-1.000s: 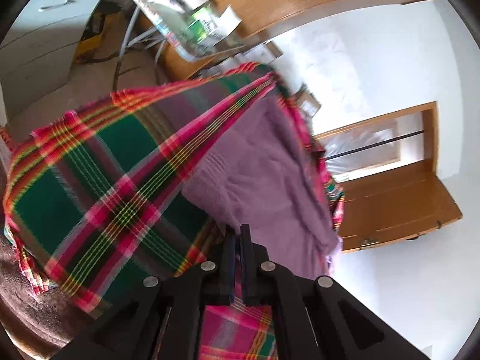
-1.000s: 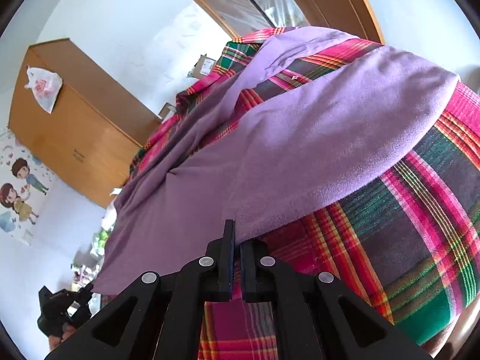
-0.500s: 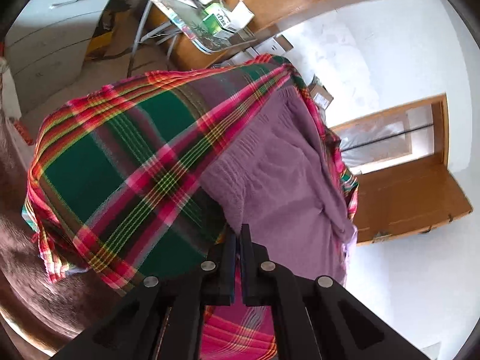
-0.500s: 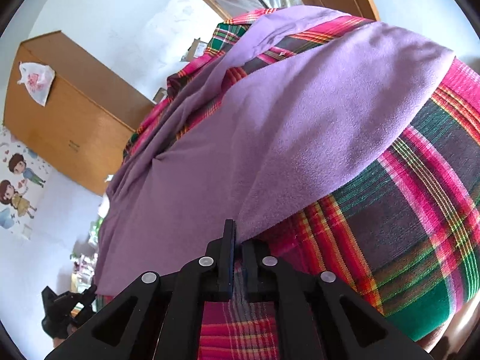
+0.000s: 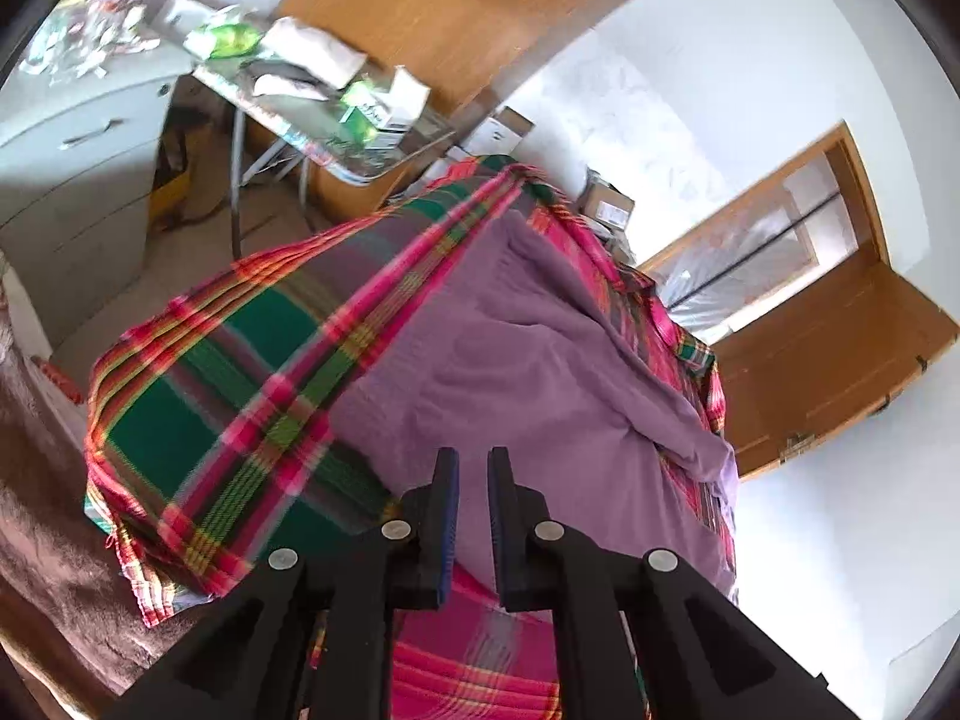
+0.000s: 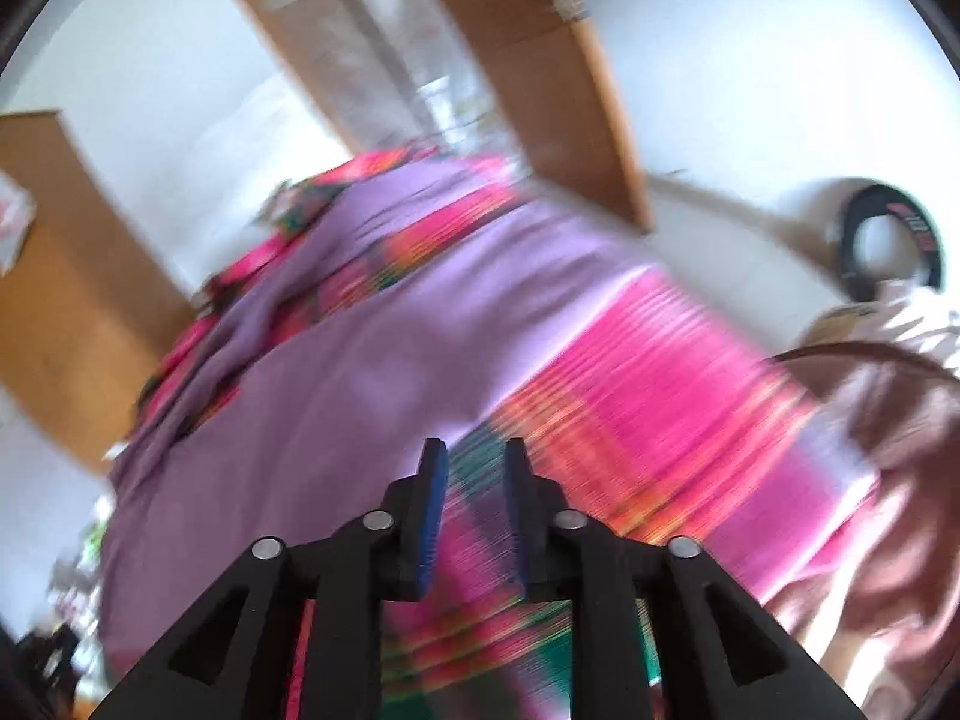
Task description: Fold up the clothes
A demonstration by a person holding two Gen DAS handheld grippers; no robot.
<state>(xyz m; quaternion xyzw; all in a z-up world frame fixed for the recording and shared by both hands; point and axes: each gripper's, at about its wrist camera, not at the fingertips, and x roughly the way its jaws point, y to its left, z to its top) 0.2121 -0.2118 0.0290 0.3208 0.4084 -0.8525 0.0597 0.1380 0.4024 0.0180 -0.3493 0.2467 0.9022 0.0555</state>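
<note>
Nearest, the left gripper and right gripper stand with jaws apart, empty. Beyond them a purple garment lies spread on a plaid blanket. Risk: closing low would pinch blanket together with garment, dragging both.

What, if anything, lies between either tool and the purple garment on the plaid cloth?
Nothing visible. In the left wrist view the left tool is open with the purple garment right at its tips. The right tool is open over the plaid cloth beside the garment's edge; that view is motion-blurred.
</note>
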